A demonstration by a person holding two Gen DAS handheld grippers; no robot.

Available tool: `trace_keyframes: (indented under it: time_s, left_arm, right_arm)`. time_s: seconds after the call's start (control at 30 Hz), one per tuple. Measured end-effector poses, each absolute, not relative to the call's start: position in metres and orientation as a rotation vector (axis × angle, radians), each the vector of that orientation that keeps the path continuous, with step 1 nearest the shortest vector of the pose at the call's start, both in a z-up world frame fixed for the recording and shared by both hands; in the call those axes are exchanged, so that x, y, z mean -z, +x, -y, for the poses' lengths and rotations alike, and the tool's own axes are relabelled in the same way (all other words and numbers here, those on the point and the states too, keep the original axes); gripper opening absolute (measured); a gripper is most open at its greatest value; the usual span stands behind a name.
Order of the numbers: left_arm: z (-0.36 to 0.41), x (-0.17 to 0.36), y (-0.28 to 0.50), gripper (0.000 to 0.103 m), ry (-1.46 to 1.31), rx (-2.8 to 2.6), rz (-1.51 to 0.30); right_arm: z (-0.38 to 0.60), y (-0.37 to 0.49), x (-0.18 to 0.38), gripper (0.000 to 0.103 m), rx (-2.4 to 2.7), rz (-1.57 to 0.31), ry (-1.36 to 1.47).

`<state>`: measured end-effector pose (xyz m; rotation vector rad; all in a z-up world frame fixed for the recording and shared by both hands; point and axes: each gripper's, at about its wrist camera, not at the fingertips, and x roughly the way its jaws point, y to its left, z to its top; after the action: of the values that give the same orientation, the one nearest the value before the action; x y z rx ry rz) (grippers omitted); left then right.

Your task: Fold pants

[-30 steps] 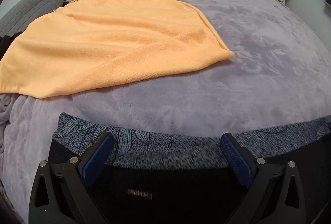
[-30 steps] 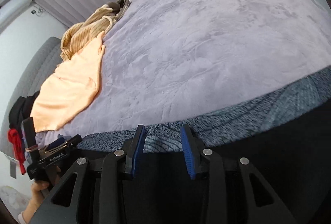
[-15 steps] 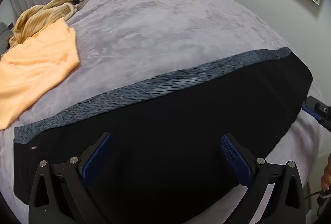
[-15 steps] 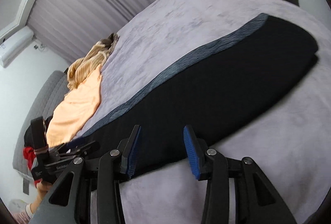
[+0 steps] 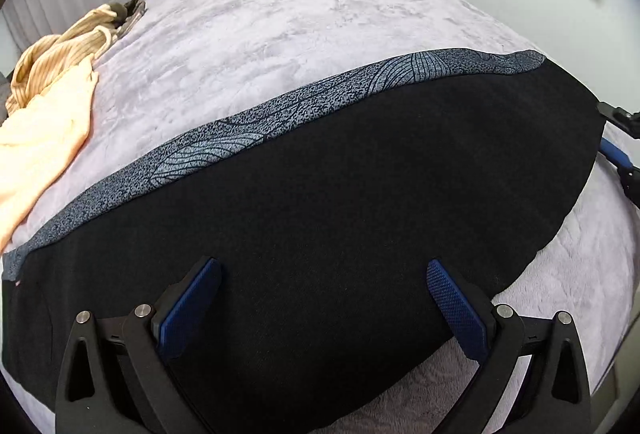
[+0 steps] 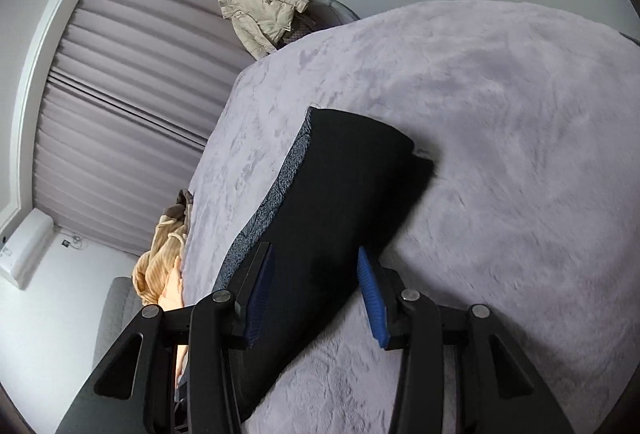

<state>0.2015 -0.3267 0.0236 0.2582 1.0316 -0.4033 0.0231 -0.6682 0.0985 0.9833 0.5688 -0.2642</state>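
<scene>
The big bed with its soft, fuzzy lilac-grey blanket (image 5: 320,25) filled most of the room. On it lay the long black pants with a speckled grey leaf-pattern band (image 5: 340,201), folded lengthwise into one flat strip. In the left wrist view the strip ran from about 8 o'clock up to about 2 o'clock, with the grey band along its far edge. In the right wrist view it ran away from the gripper toward 12 o'clock and ended in a squared-off end.

At 9 o'clock in the left view sat a peach-orange fleece cloth (image 5: 44,137), with a rumpled yellow striped cloth (image 5: 60,53) just past it, both well apart from the pants.

The left gripper (image 5: 323,308) hovered above the black cloth with its blue pads spread wide, pinching nothing. The right gripper (image 6: 316,294) had just been opening; its pads stood apart on either side of the strip's near end and did not seem to press it.

The pants looked soft, floppy and light, and probably a bit thick now they were doubled. They would likely sag and slide open if lifted in the middle. The best places to grab seemed to be the corners of one short end, pinching through all the layers together.
</scene>
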Motion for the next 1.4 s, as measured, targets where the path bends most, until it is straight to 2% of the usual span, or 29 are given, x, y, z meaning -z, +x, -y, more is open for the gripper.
trace_keyframes:
  time_s: [0.1,0.13,0.17,0.27,0.4,0.5,0.63,0.73,0.83,1.0,1.1,1.4]
  left_arm:
    - [0.328,-0.031,0.204,0.103,0.249,0.377,-1.070]
    - [0.329,-0.036,0.204,0.103,0.240,0.374,-1.071]
    - [0.332,-0.042,0.204,0.103,0.223,0.387,-1.060]
    - [0.345,-0.051,0.202,0.103,0.217,0.410,-1.020]
    - [0.365,-0.023,0.197,0.103,0.320,0.375,-1.044]
    - [0.360,-0.023,0.186,0.103,0.298,0.365,-0.979]
    - [0.360,-0.025,0.186,0.103,0.300,0.371,-0.989]
    - [0.361,-0.025,0.185,0.103,0.304,0.363,-0.983]
    - [0.364,-0.023,0.183,0.103,0.299,0.355,-0.979]
    - [0.362,-0.020,0.191,0.103,0.301,0.352,-0.987]
    - [0.362,-0.021,0.191,0.103,0.303,0.355,-0.990]
    - [0.361,-0.019,0.188,0.103,0.303,0.363,-0.974]
  right_arm:
    - [0.677,0.030,-0.088,0.043,0.287,-0.576,1.044]
    - [0.679,0.030,-0.087,0.016,0.298,-0.576,1.053]
    - [0.680,0.030,-0.086,0.009,0.320,-0.589,1.045]
    - [0.675,0.019,-0.090,0.009,0.322,-0.575,1.030]
    - [0.679,0.011,-0.080,0.008,0.327,-0.610,1.022]
    - [0.674,0.006,-0.081,0.015,0.307,-0.609,1.036]
    - [0.665,-0.008,-0.094,0.020,0.296,-0.584,1.008]
    - [0.650,-0.009,-0.104,0.020,0.229,-0.537,0.968]
    - [0.632,0.008,-0.107,0.020,0.167,-0.565,0.906]
    - [0.628,0.034,-0.080,0.020,0.191,-0.616,0.957]
    - [0.631,0.027,-0.069,0.020,0.175,-0.560,1.038]
    - [0.632,0.001,-0.071,0.020,0.167,-0.572,1.028]
